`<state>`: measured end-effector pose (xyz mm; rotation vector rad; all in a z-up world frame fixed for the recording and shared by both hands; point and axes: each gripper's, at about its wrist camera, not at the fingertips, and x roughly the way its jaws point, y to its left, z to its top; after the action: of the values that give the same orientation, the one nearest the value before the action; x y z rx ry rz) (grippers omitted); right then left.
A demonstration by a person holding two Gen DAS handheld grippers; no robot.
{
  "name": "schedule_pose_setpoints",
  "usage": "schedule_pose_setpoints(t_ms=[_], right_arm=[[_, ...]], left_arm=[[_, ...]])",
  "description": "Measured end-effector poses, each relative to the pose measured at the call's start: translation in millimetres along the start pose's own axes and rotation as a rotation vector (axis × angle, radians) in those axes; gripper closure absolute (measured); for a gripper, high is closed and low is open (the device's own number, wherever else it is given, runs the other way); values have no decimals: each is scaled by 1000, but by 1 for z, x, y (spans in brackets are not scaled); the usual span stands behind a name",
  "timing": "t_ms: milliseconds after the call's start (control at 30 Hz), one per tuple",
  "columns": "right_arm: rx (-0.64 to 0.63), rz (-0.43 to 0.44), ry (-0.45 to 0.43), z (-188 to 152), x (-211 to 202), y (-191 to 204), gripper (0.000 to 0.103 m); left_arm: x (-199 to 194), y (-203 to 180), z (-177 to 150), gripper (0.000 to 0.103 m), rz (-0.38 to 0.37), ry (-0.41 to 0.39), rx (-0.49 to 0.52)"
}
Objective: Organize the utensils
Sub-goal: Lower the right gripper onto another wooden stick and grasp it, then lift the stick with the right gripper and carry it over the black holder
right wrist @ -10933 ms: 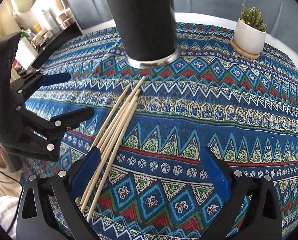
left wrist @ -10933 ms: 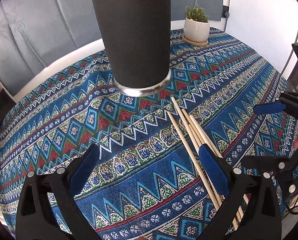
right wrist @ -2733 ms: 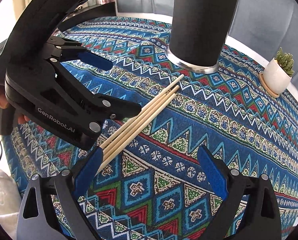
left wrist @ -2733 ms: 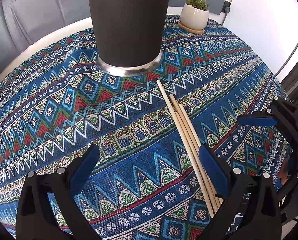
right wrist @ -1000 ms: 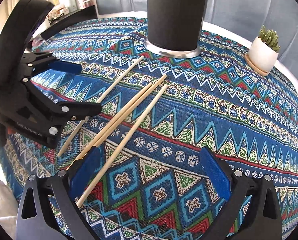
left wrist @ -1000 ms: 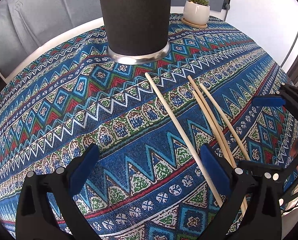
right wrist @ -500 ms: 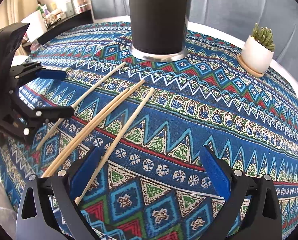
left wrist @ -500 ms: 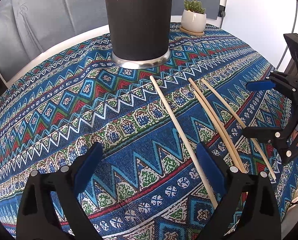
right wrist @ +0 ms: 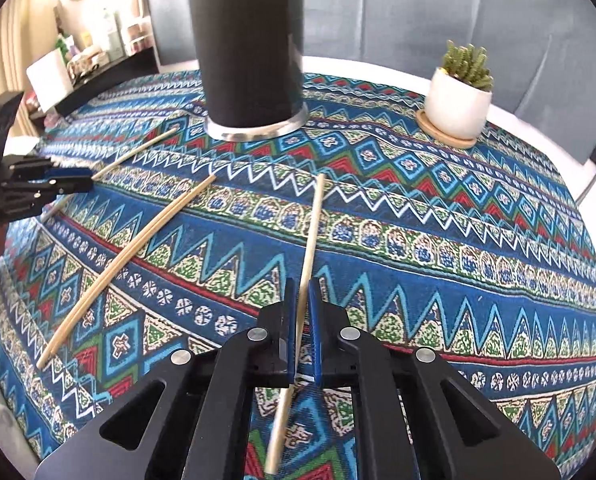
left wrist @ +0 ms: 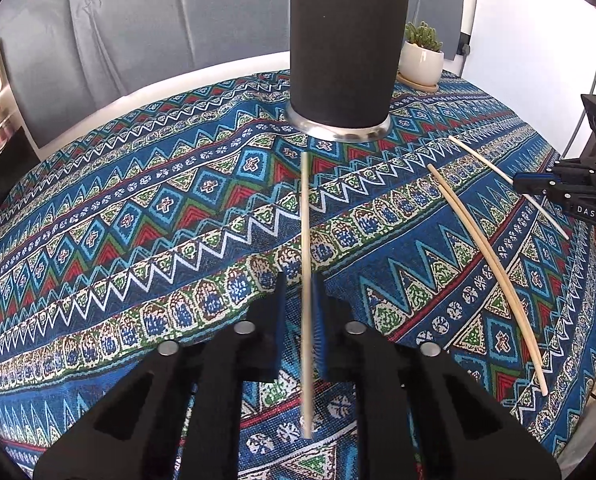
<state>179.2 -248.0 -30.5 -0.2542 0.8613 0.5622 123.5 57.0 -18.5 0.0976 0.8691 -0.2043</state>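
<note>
My left gripper [left wrist: 298, 300] is closing its jaws on a pale wooden chopstick [left wrist: 306, 220], which runs straight ahead between the blue pads toward the black utensil holder [left wrist: 348, 52]. My right gripper [right wrist: 302, 300] is likewise closing on another chopstick [right wrist: 314, 232], gripped between its pads and pointing toward the same holder [right wrist: 249, 48]. A pair of chopsticks [left wrist: 486, 264] lies side by side on the patterned cloth between the two grippers, seen too in the right wrist view [right wrist: 129, 256]. Stick tips poke out of the holder's top.
A small cactus in a white pot [right wrist: 458, 100] stands on a wooden coaster behind the holder. The blue patterned tablecloth [left wrist: 137, 240] covers a round table, dropping off at its edges. A shelf with bottles [right wrist: 97, 52] lies beyond the far left.
Both grippers went from wide open to shut, each around one chopstick. Both hands shifted sideways, so each chopstick now sits centred between the pads.
</note>
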Motion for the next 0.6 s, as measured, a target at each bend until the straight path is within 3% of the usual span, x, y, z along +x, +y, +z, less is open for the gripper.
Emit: schedule_pose_setpoints(t_ms=[133, 333, 600], right_arm=[[119, 76, -17, -4, -3, -18, 98], [175, 136, -72, -15, -20, -21, 98], [179, 115, -163, -12, -51, -29, 98]], left_arm=[[-2, 16, -3, 98, -74, 8, -88], [-6, 35, -8, 98, -153, 13, -222], [-34, 37, -3, 98, -65, -43, -203]])
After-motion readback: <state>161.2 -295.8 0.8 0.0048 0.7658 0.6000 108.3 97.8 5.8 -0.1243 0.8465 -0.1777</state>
